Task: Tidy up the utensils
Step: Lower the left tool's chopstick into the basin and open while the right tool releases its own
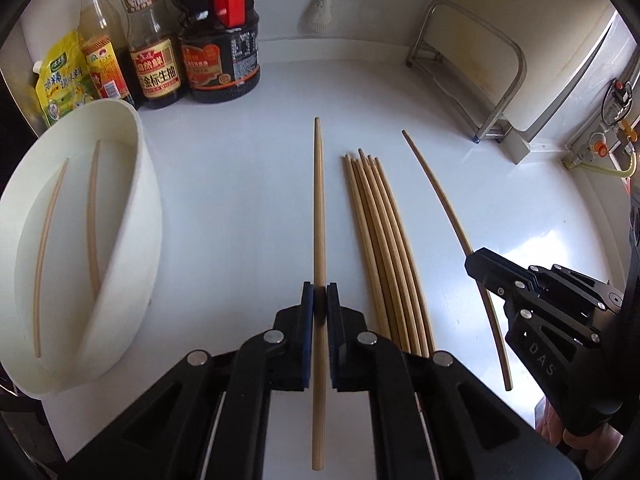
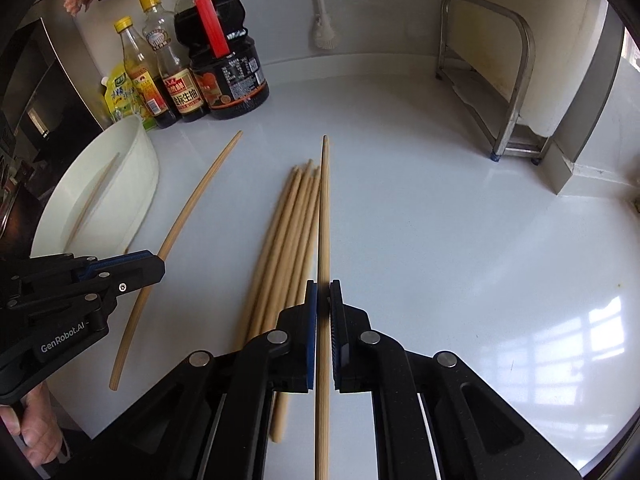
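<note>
each gripper has one chopstick pinched between its fingers. the left gripper is clenched on the left chopstick, which runs straight ahead along the fingers and appears lifted off the white surface. the right gripper is clenched the same way on the right chopstick, which points forward just beside and over the loose bundle. that bundle, several chopsticks lying side by side, sits on the surface between the two grippers.

to the left stands a white tub with two chopsticks already lying inside, near a row of sauce bottles at the back wall. a metal rack stands at the far right corner.

the step in hand looks like carrying picked chopsticks to the tub. the next move likely calls for swinging the left chopstick leftward over the tub's rim, lowering it lengthwise, then releasing; the right one has further to travel and must clear the bundle and the left gripper. a long stick held at one point may pivot, so the grip should stay firm until it is inside.
</note>
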A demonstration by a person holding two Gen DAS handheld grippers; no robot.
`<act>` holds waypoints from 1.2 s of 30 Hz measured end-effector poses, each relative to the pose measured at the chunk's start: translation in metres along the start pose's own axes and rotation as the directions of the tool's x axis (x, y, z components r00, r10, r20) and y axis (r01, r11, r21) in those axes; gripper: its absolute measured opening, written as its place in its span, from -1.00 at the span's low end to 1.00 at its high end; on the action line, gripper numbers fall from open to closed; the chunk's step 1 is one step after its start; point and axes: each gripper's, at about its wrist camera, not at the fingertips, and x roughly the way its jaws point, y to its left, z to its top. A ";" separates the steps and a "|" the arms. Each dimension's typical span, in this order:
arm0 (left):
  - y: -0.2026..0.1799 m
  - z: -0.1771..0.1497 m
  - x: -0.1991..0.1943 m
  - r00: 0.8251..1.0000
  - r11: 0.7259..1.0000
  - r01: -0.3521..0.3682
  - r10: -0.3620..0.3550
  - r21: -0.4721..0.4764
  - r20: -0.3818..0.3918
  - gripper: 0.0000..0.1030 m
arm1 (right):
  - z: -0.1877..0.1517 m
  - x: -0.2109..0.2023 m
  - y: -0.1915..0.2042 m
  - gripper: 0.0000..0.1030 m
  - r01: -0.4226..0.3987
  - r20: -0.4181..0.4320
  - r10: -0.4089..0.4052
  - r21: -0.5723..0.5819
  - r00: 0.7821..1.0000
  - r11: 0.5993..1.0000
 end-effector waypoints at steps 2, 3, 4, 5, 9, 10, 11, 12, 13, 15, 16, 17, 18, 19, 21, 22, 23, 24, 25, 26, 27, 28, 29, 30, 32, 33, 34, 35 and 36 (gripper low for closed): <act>0.012 0.004 -0.015 1.000 1.000 -0.002 0.003 -0.004 0.024 -0.86 | 0.010 -0.009 0.016 -0.88 0.000 0.028 0.001 -0.018 1.000 1.000; 0.020 0.007 -0.022 0.999 1.000 -0.008 0.009 -0.007 0.037 -0.86 | 0.015 -0.012 0.023 -0.88 -0.006 0.040 0.007 -0.024 0.999 1.000; 0.029 0.009 -0.030 0.999 1.000 -0.017 0.018 -0.013 0.050 -0.86 | 0.021 -0.016 0.032 -0.88 -0.018 0.053 0.019 -0.026 0.998 1.000; 0.038 0.012 -0.036 0.998 0.999 -0.025 0.026 -0.021 0.061 -0.86 | 0.026 -0.018 0.039 -0.88 -0.029 0.063 0.031 -0.027 0.998 0.999; 0.083 0.020 -0.060 0.993 0.997 -0.056 0.062 -0.061 0.100 -0.86 | 0.049 -0.023 0.080 -0.88 -0.068 0.089 0.072 -0.049 0.993 0.996; 0.094 0.021 -0.065 0.992 0.995 -0.064 0.072 -0.072 0.107 -0.86 | 0.054 -0.022 0.091 -0.88 -0.081 0.090 0.086 -0.054 0.992 0.995; 0.105 0.021 -0.069 0.990 0.994 -0.073 0.082 -0.085 0.114 -0.86 | 0.060 -0.020 0.103 -0.88 -0.098 0.090 0.103 -0.059 0.991 0.993; 0.117 0.022 -0.073 0.989 0.992 -0.080 0.091 -0.097 0.119 -0.86 | 0.065 -0.018 0.115 -0.88 -0.113 0.091 0.119 -0.064 0.989 0.991; 0.130 0.022 -0.076 0.987 0.990 -0.087 0.100 -0.110 0.122 -0.86 | 0.070 -0.015 0.128 -0.88 -0.128 0.088 0.134 -0.074 0.987 0.989; 0.154 0.020 -0.081 0.985 0.986 -0.101 0.118 -0.133 0.126 -0.86 | 0.080 -0.007 0.154 -0.88 -0.150 0.080 0.158 -0.096 0.984 0.984; 0.164 0.020 -0.083 0.984 0.984 -0.108 0.126 -0.142 0.126 -0.86 | 0.084 -0.002 0.165 -0.88 -0.161 0.074 0.170 -0.109 0.983 0.981; 0.176 0.019 -0.084 0.983 0.982 -0.116 0.135 -0.152 0.125 -0.86 | 0.088 0.002 0.178 -0.88 -0.171 0.069 0.180 -0.122 0.981 0.978; 0.186 0.019 -0.084 0.982 0.979 -0.123 0.144 -0.160 0.122 -0.86 | 0.092 0.007 0.190 -0.88 -0.179 0.062 0.189 -0.134 0.980 0.975; 0.197 0.018 -0.083 0.982 0.977 -0.130 0.151 -0.167 0.117 -0.86 | 0.094 0.012 0.202 -0.88 -0.189 0.053 0.198 -0.145 0.979 0.971; 0.215 0.017 -0.080 0.981 0.974 -0.139 0.160 -0.181 0.106 -0.86 | 0.100 0.025 0.221 -0.88 -0.207 0.027 0.214 -0.154 0.976 0.966; 0.223 0.016 -0.078 0.982 0.972 -0.141 0.161 -0.187 0.099 -0.86 | 0.102 0.033 0.230 -0.88 -0.214 0.011 0.218 -0.157 0.976 0.964; 0.231 0.016 -0.076 0.983 0.971 -0.142 0.162 -0.192 0.092 -0.86 | 0.104 0.040 0.238 -0.88 -0.217 -0.004 0.219 -0.159 0.976 0.963; 0.237 0.015 -0.073 0.983 0.970 -0.144 0.162 -0.194 0.084 -0.86 | 0.106 0.047 0.245 -0.88 -0.219 -0.020 0.219 -0.161 0.976 0.962; 0.243 0.015 -0.070 0.984 0.970 -0.145 0.162 -0.195 0.075 -0.86 | 0.106 0.054 0.251 -0.88 -0.221 -0.036 0.218 -0.161 0.975 0.962; 0.247 0.015 -0.067 0.985 0.970 -0.145 0.161 -0.195 0.067 -0.86 | 0.107 0.061 0.258 -0.88 -0.221 -0.052 0.216 -0.158 0.975 0.962; 0.251 0.014 -0.063 0.986 0.970 -0.145 0.159 -0.194 0.059 -0.86 | 0.107 0.067 0.262 -0.88 -0.221 -0.067 0.213 -0.154 0.975 0.963; 0.255 0.014 -0.059 0.987 0.971 -0.143 0.155 -0.192 0.051 -0.86 | 0.108 0.074 0.267 -0.88 -0.219 -0.083 0.209 -0.149 0.974 0.964; 0.258 0.013 -0.055 0.988 0.972 -0.140 0.150 -0.190 0.042 -0.86 | 0.107 0.079 0.269 -0.88 -0.216 -0.094 0.204 -0.144 0.974 0.966; 0.260 0.012 -0.051 0.989 0.973 -0.136 0.145 -0.189 0.034 -0.86 | 0.107 0.084 0.272 -0.88 -0.211 -0.105 0.198 -0.139 0.975 0.967; 0.265 0.012 -0.042 0.991 0.974 -0.125 0.130 -0.188 0.016 -0.86 | 0.106 0.093 0.275 -0.88 -0.204 -0.128 0.188 -0.130 0.974 0.970; 0.267 0.012 -0.037 0.992 0.975 -0.121 0.124 -0.188 0.006 -0.86 | 0.105 0.097 0.276 -0.88 -0.201 -0.139 0.183 -0.124 0.973 0.972; 0.268 0.012 -0.033 0.993 0.975 -0.117 0.119 -0.188 -0.004 -0.86 | 0.105 0.102 0.276 -0.88 -0.196 -0.151 0.178 -0.117 0.973 0.974; 0.270 0.013 -0.029 0.994 0.976 -0.113 0.113 -0.188 -0.011 -0.86 | 0.105 0.106 0.276 -0.88 -0.190 -0.158 0.171 -0.111 0.972 0.976; 0.271 0.012 -0.026 0.994 0.976 -0.112 0.111 -0.188 -0.016 -0.86 | 0.105 0.109 0.275 -0.88 -0.185 -0.164 0.167 -0.106 0.972 0.977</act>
